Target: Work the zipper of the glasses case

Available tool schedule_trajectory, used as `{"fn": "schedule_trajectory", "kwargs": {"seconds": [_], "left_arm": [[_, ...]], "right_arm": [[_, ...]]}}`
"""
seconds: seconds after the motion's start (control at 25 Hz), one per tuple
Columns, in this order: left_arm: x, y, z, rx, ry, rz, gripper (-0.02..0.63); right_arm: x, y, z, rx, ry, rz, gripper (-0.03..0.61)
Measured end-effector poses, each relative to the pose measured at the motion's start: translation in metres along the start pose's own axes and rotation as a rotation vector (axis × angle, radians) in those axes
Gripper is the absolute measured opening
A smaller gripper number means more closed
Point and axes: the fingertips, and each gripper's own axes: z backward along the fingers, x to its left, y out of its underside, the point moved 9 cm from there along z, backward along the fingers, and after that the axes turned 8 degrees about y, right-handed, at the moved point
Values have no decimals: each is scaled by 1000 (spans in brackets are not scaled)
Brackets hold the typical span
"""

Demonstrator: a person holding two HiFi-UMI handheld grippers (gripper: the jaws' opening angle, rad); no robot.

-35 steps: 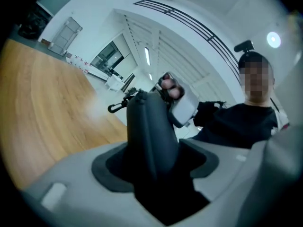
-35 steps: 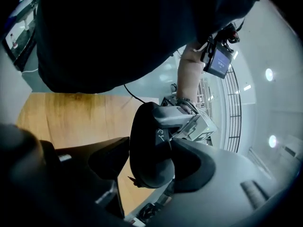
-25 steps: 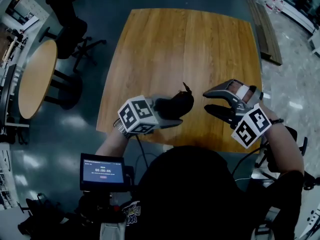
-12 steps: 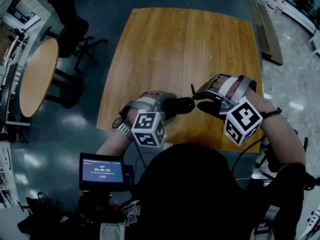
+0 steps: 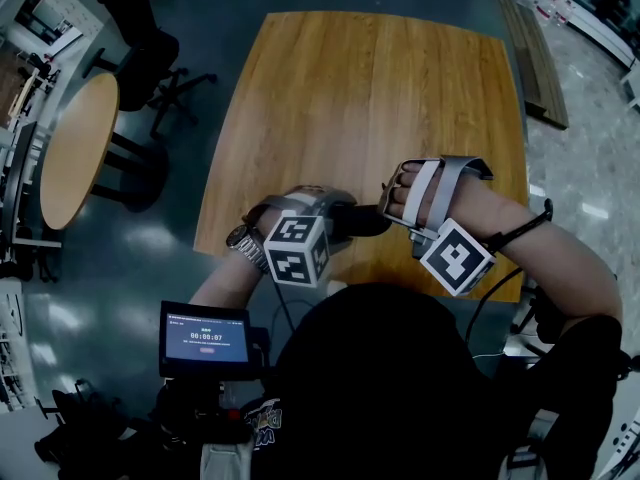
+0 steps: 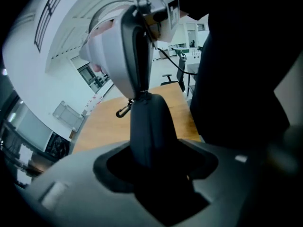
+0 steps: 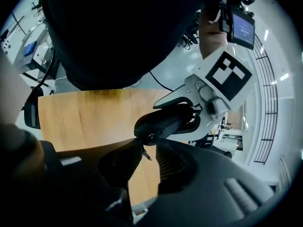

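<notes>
The black glasses case (image 5: 358, 219) is held in the air over the near edge of the wooden table (image 5: 380, 88). My left gripper (image 5: 340, 224) is shut on its body; in the left gripper view the case (image 6: 147, 126) stands up between the jaws. My right gripper (image 5: 386, 202) has its tips at the case's free end. In the right gripper view the small zipper pull (image 7: 146, 154) hangs from the case (image 7: 163, 121) between the closing jaws of my right gripper (image 7: 144, 148), and the ribbed pads (image 7: 171, 164) stand a little apart from it. A small clip (image 6: 123, 110) dangles from that end.
A round wooden table (image 5: 75, 148) and a black chair (image 5: 150, 58) stand on the dark floor at the left. A small lit screen (image 5: 205, 340) sits on the person's chest rig, below the grippers. A wooden plank (image 5: 535, 58) lies right of the table.
My right gripper has swung left to the case's end and its jaws have narrowed. My left gripper has turned over, marker cube now toward me, still holding the case.
</notes>
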Motion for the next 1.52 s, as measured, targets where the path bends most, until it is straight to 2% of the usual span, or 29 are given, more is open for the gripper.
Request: {"fn": "schedule_trajectory", "kwargs": {"seconds": [0.12,0.2,0.36,0.44,0.56,0.68,0.84,0.96,1.08,1.2,1.36,1.52], "left_arm": [[-4,4,2,-77,87,71,278],[-7,4,1,-157,156,130,276],[-7,3,1,-280,259,205,273],[-8,1,2,-317,323,229,272],[-14,-3,3,-333,428,259,270],[-18,-6,1,-353,498,276,272],[-16,-13,2,-421,563,295,275],[-12,-18,7,-531,633,337,281],[-8,-25,16,-661,699,359,311],[-4,-30,22,-768,715,395,313],[3,-20,26,-850,680,468,265],[5,-6,29,-926,649,534,249]], "right_arm": [[2,-1,5,-14,-9,-13,51],[-1,-1,10,-41,2,-88,9],[-13,1,16,-82,24,-171,7],[-16,-1,17,-98,15,-188,8],[-14,-8,17,-99,-14,-160,5],[-14,-13,16,-120,-20,-166,5],[-20,2,20,-143,-11,-259,3],[-27,13,24,-170,36,-380,3],[-32,22,23,-169,86,-452,3],[-35,27,28,-166,124,-484,3],[-38,28,36,-125,128,-415,3],[-39,30,41,-102,138,-385,2]]}}
